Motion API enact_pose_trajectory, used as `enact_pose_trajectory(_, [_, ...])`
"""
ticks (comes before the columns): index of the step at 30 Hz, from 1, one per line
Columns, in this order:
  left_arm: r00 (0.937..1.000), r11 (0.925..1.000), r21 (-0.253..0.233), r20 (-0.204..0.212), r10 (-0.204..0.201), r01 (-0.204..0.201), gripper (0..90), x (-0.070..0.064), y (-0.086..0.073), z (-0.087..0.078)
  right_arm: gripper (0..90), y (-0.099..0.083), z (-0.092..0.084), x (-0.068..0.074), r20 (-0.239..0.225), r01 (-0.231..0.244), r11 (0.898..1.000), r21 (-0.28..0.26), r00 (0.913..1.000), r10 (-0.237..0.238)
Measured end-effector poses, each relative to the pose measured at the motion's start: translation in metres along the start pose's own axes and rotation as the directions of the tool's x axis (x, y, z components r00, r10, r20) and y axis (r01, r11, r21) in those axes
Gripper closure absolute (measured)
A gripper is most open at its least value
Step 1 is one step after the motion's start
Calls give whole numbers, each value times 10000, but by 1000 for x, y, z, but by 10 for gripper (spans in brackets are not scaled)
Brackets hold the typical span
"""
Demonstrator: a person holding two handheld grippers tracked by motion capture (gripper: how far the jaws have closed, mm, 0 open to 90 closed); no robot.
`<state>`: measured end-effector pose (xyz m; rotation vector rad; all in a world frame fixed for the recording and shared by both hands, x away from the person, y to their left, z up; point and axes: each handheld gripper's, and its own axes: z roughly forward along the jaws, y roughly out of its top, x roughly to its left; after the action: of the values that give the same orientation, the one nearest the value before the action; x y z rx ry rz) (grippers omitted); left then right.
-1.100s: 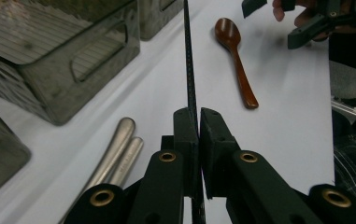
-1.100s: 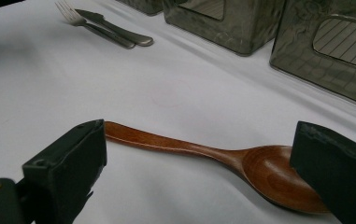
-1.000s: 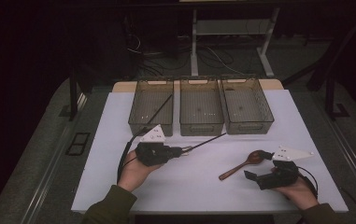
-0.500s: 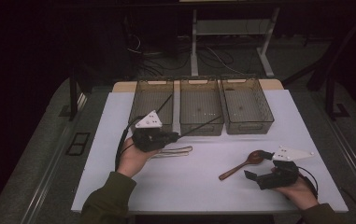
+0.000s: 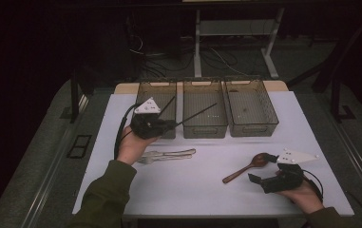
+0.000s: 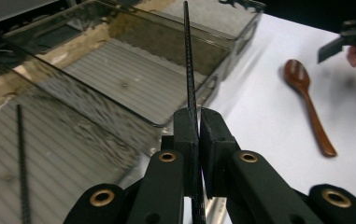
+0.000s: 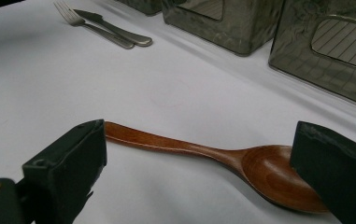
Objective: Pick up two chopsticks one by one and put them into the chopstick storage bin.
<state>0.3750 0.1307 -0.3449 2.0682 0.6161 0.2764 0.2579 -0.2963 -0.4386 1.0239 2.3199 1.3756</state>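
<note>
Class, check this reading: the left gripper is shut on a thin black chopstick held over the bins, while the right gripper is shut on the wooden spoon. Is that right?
One point is wrong. The right gripper is open: in the right gripper view its jaws stand wide apart on either side of the wooden spoon, which lies on the table. The left gripper is indeed shut on the chopstick over the bins.

Glossy wooden spoon [image 7: 241,163], textured black chopstick [image 6: 189,79]

- Setting: a lab or test room, dim and unfurnished as a home would be.
- Desk [image 5: 207,185]: white sheet over a plain top, lit from above.
- Floor behind: loose cables [image 5: 216,59] and a white metal stand [image 5: 198,42].
- Three identical smoky bins [image 5: 204,102] in a neat row.
- Black frame legs [image 5: 335,92] at the sides.
</note>
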Motion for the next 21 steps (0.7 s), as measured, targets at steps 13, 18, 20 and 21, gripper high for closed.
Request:
enact_pose_trajectory(13, [9967,9985,-41,-613,-539,538,847,31,6,-1,34,0,0,0,-6,-25,10000,-14,10000,25])
enact_pose_trajectory(18, [9926,9969,-58,-929,-788,786,847,41,4,-2,33,0,-1,0,2,-37,10000,-24,10000,37])
enact_pose_trajectory(20, [9907,9960,-90,-1025,-891,887,847,45,3,-3,34,0,-1,0,1,-47,10000,-26,10000,47])
enact_pose_trajectory(21, [9899,9955,-96,-1059,-943,938,847,47,1,-3,33,0,-1,0,1,-49,10000,-34,10000,49])
